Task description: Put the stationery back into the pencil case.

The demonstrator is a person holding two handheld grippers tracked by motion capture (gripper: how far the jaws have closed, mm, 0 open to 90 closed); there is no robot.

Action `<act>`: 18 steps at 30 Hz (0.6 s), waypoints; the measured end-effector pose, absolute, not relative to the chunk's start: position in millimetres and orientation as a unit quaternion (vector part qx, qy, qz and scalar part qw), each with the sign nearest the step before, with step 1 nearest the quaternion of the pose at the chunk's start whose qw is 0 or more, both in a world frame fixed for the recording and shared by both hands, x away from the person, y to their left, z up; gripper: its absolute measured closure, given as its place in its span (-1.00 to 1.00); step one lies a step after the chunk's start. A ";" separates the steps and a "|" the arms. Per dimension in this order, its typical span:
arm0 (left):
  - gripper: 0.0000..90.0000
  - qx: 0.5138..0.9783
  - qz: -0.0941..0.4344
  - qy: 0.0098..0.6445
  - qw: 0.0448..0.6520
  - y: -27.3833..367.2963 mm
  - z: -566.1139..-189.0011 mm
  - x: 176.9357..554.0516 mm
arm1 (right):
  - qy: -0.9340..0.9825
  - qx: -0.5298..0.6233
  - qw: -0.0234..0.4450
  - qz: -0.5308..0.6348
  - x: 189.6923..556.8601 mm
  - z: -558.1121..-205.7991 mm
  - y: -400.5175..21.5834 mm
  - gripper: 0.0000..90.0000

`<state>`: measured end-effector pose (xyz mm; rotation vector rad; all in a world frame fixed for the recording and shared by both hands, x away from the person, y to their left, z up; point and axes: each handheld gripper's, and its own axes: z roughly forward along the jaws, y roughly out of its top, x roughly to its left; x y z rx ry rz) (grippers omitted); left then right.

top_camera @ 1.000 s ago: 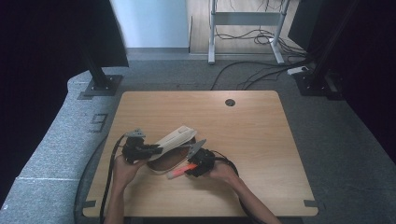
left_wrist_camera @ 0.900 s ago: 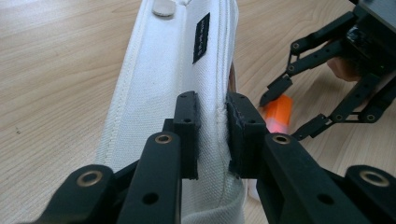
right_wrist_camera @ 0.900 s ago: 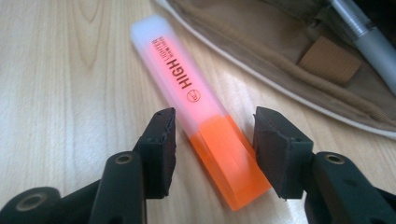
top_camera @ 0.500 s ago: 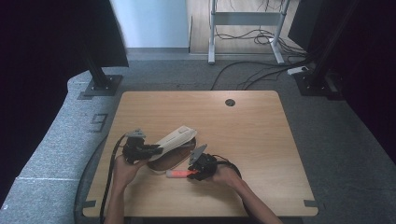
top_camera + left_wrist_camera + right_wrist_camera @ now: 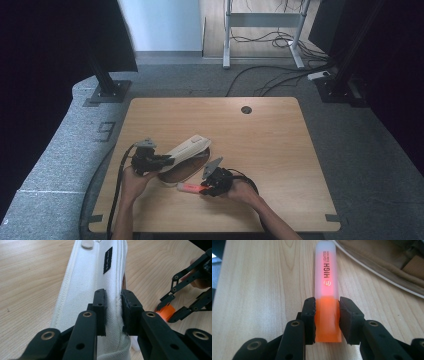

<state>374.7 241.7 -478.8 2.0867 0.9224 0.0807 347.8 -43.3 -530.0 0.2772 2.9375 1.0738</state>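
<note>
The left gripper [image 5: 161, 161] pinches the white pouch [image 5: 186, 148] flap, holding it open at 9 o'clock on the tabletop [image 5: 280, 150]. The right gripper [image 5: 204, 189], jaws just closing, clamps the highlighter [image 5: 326, 302] at 6 o'clock. Lift it level, aim at the opening, slide in slowly.

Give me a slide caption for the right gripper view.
Right gripper clamps orange highlighter beside the open pencil case.

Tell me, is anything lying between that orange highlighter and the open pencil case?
Nothing visible does. The right gripper clamps the highlighter by its orange cap, low over the table. Bare wood separates it from the pencil case, whose white flap the left gripper holds up.
</note>
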 end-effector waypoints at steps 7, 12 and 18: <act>0.67 0.831 0.032 0.367 0.416 241.6 -478.7 374.6 | 0.927 0.095 0.005 0.362 345.1 -518.6 -51.1 0.47; 0.67 0.831 0.032 0.368 0.417 241.8 -478.8 374.7 | 0.924 0.097 0.010 0.370 344.3 -511.2 -55.9 0.47; 0.68 0.830 0.034 0.368 0.418 242.2 -478.6 374.7 | 0.919 0.103 0.016 0.381 345.5 -501.6 -61.2 0.47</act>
